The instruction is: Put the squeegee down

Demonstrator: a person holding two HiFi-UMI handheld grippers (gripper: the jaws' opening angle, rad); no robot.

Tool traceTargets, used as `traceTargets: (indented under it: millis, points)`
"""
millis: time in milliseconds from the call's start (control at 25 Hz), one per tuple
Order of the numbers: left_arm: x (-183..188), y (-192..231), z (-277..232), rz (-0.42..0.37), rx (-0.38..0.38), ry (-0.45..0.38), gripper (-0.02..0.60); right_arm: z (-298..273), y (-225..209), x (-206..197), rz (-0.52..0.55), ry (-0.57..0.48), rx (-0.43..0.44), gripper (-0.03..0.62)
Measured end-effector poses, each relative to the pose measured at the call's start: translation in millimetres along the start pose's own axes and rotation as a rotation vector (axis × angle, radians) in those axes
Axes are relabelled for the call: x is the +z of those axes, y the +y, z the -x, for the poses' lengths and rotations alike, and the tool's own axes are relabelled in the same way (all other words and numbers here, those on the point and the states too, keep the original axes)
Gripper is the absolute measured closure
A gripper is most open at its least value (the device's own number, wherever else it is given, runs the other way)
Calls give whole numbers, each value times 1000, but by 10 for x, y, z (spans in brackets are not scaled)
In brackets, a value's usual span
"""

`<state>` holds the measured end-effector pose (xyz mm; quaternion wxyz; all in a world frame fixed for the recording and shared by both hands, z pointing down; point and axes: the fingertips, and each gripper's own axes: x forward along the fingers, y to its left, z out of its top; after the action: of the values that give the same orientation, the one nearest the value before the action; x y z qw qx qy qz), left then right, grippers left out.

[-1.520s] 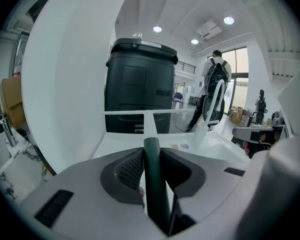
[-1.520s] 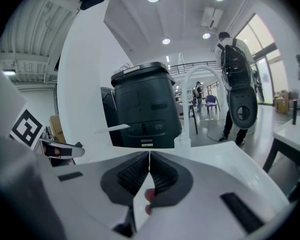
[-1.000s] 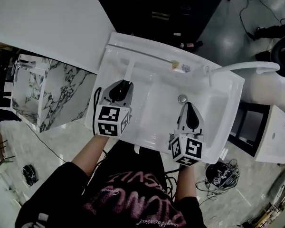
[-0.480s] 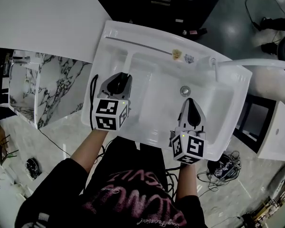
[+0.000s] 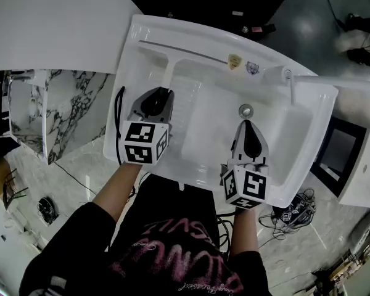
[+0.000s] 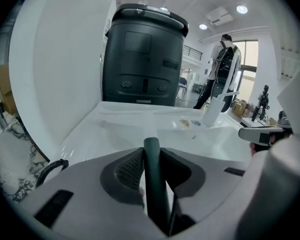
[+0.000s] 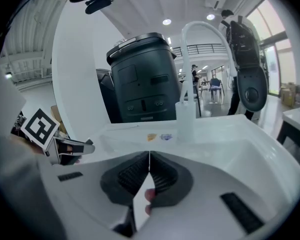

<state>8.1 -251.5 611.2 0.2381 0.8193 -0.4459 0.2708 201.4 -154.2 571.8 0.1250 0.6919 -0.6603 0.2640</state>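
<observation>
The squeegee has a long thin blade (image 5: 180,50) lying along the back left rim of the white sink (image 5: 296,165), and a pale shaft (image 5: 166,74) running back to my left gripper (image 5: 158,98). In the left gripper view that gripper (image 6: 151,156) is shut on the squeegee's dark handle (image 6: 154,184), which stands upright between the ribbed pads. My right gripper (image 5: 245,128) hovers over the basin's front right, below the drain (image 5: 246,110). In the right gripper view its jaws (image 7: 149,156) meet at the tips with nothing held.
A white curved faucet (image 5: 314,79) rises at the sink's back right, with two small stickers (image 5: 242,63) on the rim beside it. A marble-patterned cabinet (image 5: 55,110) stands to the left. A dark bin (image 6: 142,59) sits behind the sink. A person (image 6: 225,64) stands far back.
Both grippers have sunk closer to the sink. The left one still holds the squeegee handle, and the right one stays shut.
</observation>
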Motion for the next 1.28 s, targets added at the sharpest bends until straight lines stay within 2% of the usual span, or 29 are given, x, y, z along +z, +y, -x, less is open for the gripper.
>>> traceTargets:
  millis: [360, 880, 1280]
  points:
    - [-128, 21, -139, 2, -2, 39, 486, -175, 105, -139, 9, 36, 24, 572]
    - [-294, 15, -297, 4, -8, 99, 486, -224, 60, -314, -15, 72, 14, 572]
    - [-289, 0, -369, 8, -6, 90, 486, -244, 19, -359, -18, 84, 10, 572]
